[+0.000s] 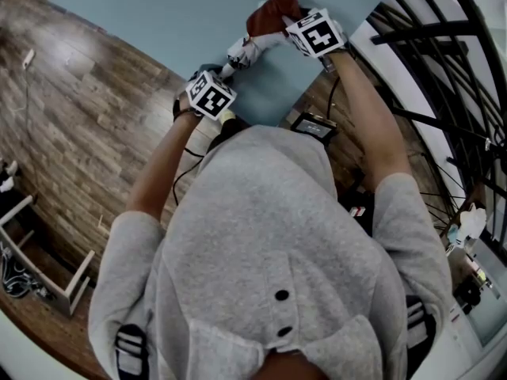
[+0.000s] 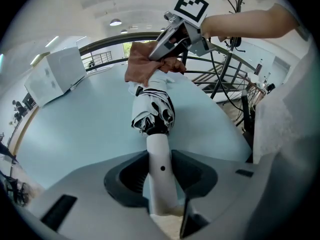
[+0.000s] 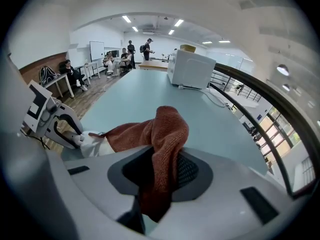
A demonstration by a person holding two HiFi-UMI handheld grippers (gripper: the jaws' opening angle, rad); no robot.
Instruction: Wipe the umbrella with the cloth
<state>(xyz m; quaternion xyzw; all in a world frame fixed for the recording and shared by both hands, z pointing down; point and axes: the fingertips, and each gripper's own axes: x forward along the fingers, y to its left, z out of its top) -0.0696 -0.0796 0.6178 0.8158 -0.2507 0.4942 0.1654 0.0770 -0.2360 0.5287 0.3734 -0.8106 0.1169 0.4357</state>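
Wearing a grey hooded top (image 1: 269,236), a person holds two tools over the near edge of a pale blue worktop (image 1: 158,14), seen in the upper middle of the head view. The left hand-held gripper (image 2: 162,176) has its jaws clamped on the white handle of a folded umbrella (image 2: 152,111). The umbrella's black-and-white canopy points away up the centre of the left gripper view. Whether the umbrella rests on the worktop or is held just above it cannot be told.

At the umbrella's far end, the right hand-held gripper (image 3: 161,174) pinches a rust-red cloth (image 3: 170,126). The cloth rises out of the jaws in a fold and trails toward the lower left of the right gripper view, where it lies against the umbrella's fabric.

Wood-plank floor (image 1: 79,125) fills the left of the head view. Farther along the worktop stands a white box (image 3: 192,69), with a dark curved railing (image 3: 260,99) running down the right. People (image 3: 122,56) gather at desks in the upper left background.
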